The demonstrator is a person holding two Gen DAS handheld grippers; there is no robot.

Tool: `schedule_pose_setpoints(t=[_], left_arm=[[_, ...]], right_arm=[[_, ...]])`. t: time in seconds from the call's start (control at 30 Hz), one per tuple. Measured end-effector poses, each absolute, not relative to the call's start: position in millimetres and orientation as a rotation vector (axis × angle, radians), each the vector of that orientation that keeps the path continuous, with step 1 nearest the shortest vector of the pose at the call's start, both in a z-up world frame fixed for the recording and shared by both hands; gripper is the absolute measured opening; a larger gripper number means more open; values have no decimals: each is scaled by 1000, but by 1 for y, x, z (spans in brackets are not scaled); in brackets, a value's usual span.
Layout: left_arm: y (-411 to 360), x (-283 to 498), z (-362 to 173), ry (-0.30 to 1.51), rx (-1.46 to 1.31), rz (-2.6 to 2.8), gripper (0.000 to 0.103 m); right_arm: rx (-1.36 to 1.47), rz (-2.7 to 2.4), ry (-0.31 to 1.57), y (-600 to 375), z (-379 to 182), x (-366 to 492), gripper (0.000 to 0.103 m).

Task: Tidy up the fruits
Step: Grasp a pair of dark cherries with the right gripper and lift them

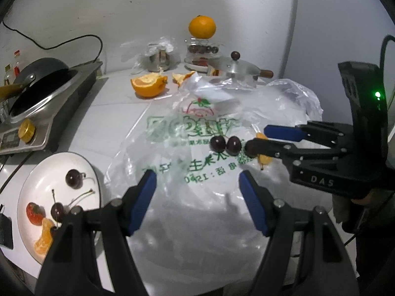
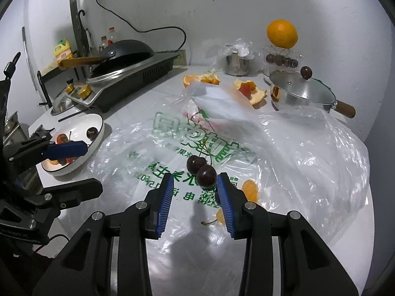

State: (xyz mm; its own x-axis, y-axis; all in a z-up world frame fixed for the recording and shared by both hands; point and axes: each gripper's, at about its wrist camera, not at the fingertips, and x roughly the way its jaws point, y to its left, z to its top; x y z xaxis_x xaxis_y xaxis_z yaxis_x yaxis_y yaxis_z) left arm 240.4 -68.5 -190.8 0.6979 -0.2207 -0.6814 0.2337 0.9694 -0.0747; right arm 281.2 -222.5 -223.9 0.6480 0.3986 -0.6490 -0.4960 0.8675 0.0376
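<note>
Inspector: Claw on the left, the left claw (image 1: 197,197), stands with its blue pads well apart and holds nothing; it hovers over the printed plastic bag (image 1: 187,143), with the white plate (image 1: 37,180) just to its left.

Clerk: And that plate?

Inspector: It carries cherries with stems, a strawberry (image 1: 35,212) and orange segments. I judge sorting is part done.

Clerk: Moving right?

Inspector: Two dark cherries (image 2: 201,170) lie touching each other on the bag. The right claw (image 2: 195,190) has its pads apart, one either side of the nearer cherry; whether the right pad touches it I cannot tell. Nothing is gripped. An orange segment (image 2: 249,190) lies just beside the right pad.

Clerk: Step in hand?

Inspector: Picking up a cherry, in my judgement. The next move calls for a soft closure; the fruit is round and may roll on the slick film, and the joined stems may drag its neighbour.

Clerk: Surroundings?

Inspector: White tiled surface against a white wall. Stove with black wok (image 2: 123,51) at left, orange peel at rear centre, steel lidded pan (image 2: 301,93) and a whole orange (image 2: 282,34) at right.
</note>
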Motion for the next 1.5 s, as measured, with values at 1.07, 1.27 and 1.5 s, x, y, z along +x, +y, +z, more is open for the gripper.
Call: schedule_pose_setpoints(t=[1.07,1.27,1.5], left_arm=[[-71,283,-216,807,2,-261,71],[-75,284,-215,808,13,-260,71],[-85,289,-211,798,49,-265,71]], right_arm=[[-280,528,773,-199,-259,325,28],[-289,542,760,-200,-258,324,28],[-249,541,717,-212,-241,317,22]])
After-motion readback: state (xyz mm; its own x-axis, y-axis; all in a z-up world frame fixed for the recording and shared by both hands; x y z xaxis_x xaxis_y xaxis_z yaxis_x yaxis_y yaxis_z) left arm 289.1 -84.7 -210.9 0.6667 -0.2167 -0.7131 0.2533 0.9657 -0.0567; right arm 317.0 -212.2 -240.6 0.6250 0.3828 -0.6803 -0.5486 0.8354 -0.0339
